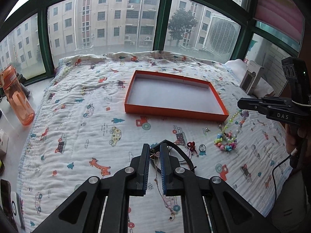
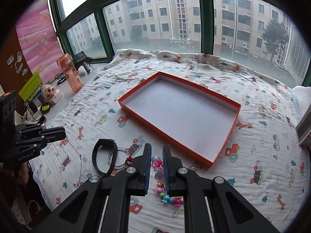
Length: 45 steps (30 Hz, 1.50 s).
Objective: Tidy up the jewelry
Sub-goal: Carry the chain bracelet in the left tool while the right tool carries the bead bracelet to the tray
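Hidden and cut-off items:
- Chain [image 1: 158, 176]: upper part hidden between the left gripper [image 1: 155, 152] fingers.
- Black band [image 1: 180, 153]: largely behind those fingers.
- Bead necklace [image 2: 161, 182]: middle hidden by the right gripper [image 2: 157, 153]; grip cannot be told.
- Stud [image 1: 206, 130]: too small to identify.
- Grey box [image 2: 304, 128] (right edge): cut off.

Tray [image 2: 223, 147] on quilt [image 2: 262, 136]; jewelry [image 2: 169, 196] before it

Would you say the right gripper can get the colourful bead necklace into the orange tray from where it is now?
Probably yes. The right gripper already straddles the bead necklace, the orange tray lies open just ahead, and nothing stands between them; the left gripper works off to the side.
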Tool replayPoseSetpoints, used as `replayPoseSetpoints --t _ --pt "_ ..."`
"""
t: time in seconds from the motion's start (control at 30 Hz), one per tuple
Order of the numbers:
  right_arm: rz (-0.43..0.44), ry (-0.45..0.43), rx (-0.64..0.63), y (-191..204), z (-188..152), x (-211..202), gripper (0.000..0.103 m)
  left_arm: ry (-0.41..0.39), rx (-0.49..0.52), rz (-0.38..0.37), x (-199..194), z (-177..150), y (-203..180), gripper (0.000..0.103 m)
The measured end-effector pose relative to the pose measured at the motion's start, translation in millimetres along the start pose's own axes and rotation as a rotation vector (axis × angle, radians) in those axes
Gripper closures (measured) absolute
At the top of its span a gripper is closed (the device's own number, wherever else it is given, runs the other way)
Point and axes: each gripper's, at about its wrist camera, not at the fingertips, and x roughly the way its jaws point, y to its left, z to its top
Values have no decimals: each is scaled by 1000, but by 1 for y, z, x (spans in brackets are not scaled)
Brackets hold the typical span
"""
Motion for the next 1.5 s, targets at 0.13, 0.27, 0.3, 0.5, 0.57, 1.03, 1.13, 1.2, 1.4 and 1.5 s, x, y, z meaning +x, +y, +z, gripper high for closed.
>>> replayPoseSetpoints --t 0.13,0.27,0.3,0.5,0.57,1.03,1.13,1.2,1.4,1.5 --pt "-6 -47 14 -4 17 -17 89 -55 18 -2 -10 40 1 92" --pt "-1 -88 31 -9 33 -28 89 -114 54 11 -17 83 -1 92" --pt "-7 -98 31 -10 38 -29 89 -127 65 14 -18 95 -2 92" --pt "-37 -138 26 -17 64 -32 89 -206 109 9 -20 166 -5 92" --pt "-47 -144 34 -21 70 -28 89 -219 124 18 -13 188 -6 92" --pt "-51 -93 134 -55 69 26 89 -152 138 -10 81 232 0 92" --pt "-56 -67 143 -59 61 38 89 -134 151 4 95 225 1 92" --pt "-53 -49 157 -62 57 45 89 -117 149 9 105 221 3 92" --pt "-67 1 198 -74 42 64 89 -60 134 26 131 205 16 92" --pt "-81 31 217 -81 34 74 89 -15 127 30 149 194 23 92"
